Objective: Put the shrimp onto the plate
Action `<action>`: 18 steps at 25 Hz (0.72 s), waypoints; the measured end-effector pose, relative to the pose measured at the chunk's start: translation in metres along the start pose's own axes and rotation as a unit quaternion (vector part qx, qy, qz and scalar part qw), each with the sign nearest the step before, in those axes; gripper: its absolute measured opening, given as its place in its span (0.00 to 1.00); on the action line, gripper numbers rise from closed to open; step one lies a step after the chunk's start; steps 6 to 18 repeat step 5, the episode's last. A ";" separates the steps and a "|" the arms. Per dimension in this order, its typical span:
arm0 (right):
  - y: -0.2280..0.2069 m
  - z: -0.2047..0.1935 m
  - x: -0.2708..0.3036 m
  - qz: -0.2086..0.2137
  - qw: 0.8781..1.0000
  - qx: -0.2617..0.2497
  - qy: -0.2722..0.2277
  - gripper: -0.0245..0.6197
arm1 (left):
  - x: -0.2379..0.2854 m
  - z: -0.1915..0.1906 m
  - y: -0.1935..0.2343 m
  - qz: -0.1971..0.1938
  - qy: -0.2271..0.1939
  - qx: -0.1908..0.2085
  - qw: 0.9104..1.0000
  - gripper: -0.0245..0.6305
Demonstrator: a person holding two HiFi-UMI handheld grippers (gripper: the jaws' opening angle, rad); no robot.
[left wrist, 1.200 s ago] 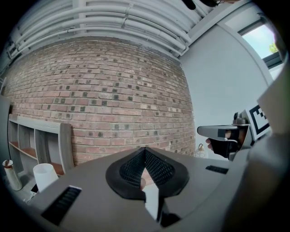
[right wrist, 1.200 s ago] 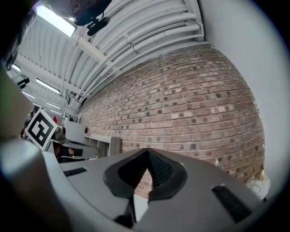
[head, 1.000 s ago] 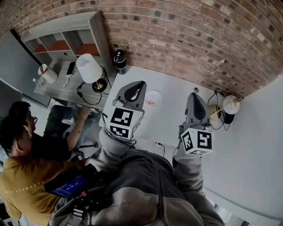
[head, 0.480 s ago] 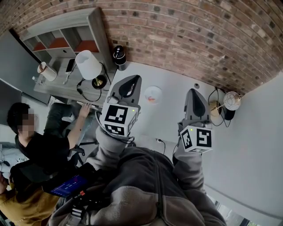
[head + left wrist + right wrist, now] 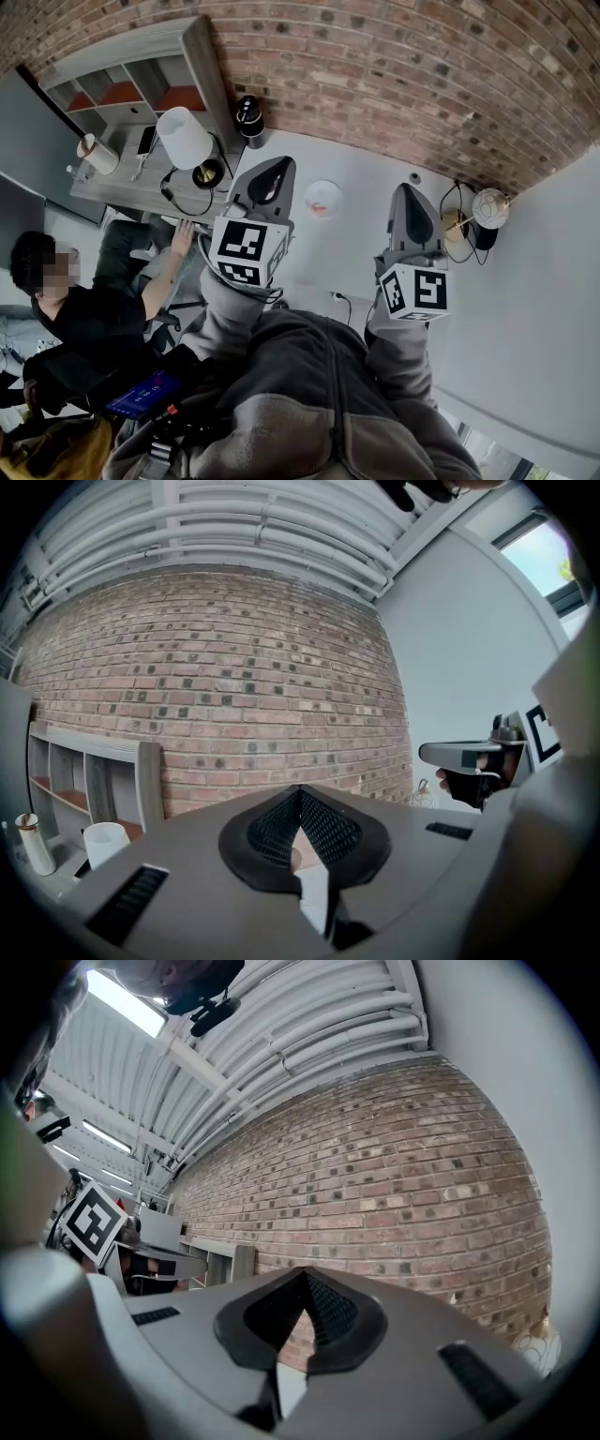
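Two tools are held over one white worktop (image 5: 366, 244), each with one marker cube at its back end. The left tool (image 5: 270, 172) has its jaws pressed together at the tips, with nothing pinched between them. The right tool (image 5: 409, 194) is the same, tips meeting and empty.

One round white plate (image 5: 333, 190) lies on the worktop between the two tools and a little ahead of them, apart from both. It carries one small orange shrimp (image 5: 319, 207) (too small to make out more than its colour).

At the worktop's far left corner stands one black cylinder (image 5: 249, 117). At its far right sits one pale globe (image 5: 489, 208) among cables. One lamp (image 5: 184, 138) with a white shade stands on a second, lower grey worktop (image 5: 122, 192). One grey shelf unit (image 5: 141, 80) stands behind it against the brick wall (image 5: 394, 84). One person (image 5: 84, 309) sits at the left with an arm stretched towards that lower worktop.

Only the head view shows the plate and the shrimp. The two gripper views look level at the brick wall and up to white ceiling pipes (image 5: 234, 527), which the head view does not take in. The left gripper view catches the right tool at its right edge. The right gripper view catches the left tool's cube (image 5: 92, 1221) at its left edge.
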State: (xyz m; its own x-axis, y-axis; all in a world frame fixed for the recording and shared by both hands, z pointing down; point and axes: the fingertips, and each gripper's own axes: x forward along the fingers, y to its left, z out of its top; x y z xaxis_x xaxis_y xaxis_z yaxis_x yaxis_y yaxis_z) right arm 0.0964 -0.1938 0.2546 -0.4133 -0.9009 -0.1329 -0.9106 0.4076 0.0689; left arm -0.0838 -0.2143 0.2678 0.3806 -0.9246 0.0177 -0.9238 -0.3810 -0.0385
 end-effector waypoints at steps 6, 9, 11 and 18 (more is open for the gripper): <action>0.000 0.003 0.000 0.001 1.000 0.000 -0.005 0.04 | 0.003 0.003 -0.005 -0.004 -0.002 0.003 1.000 0.04; 0.000 0.003 0.000 0.001 1.000 0.000 -0.005 0.04 | 0.003 0.003 -0.005 -0.004 -0.002 0.003 1.000 0.04; 0.000 0.003 0.000 0.001 1.000 0.000 -0.005 0.04 | 0.003 0.003 -0.005 -0.004 -0.002 0.003 1.000 0.04; 0.000 0.003 0.000 0.001 1.000 0.000 -0.005 0.04 | 0.003 0.003 -0.005 -0.004 -0.002 0.003 1.000 0.04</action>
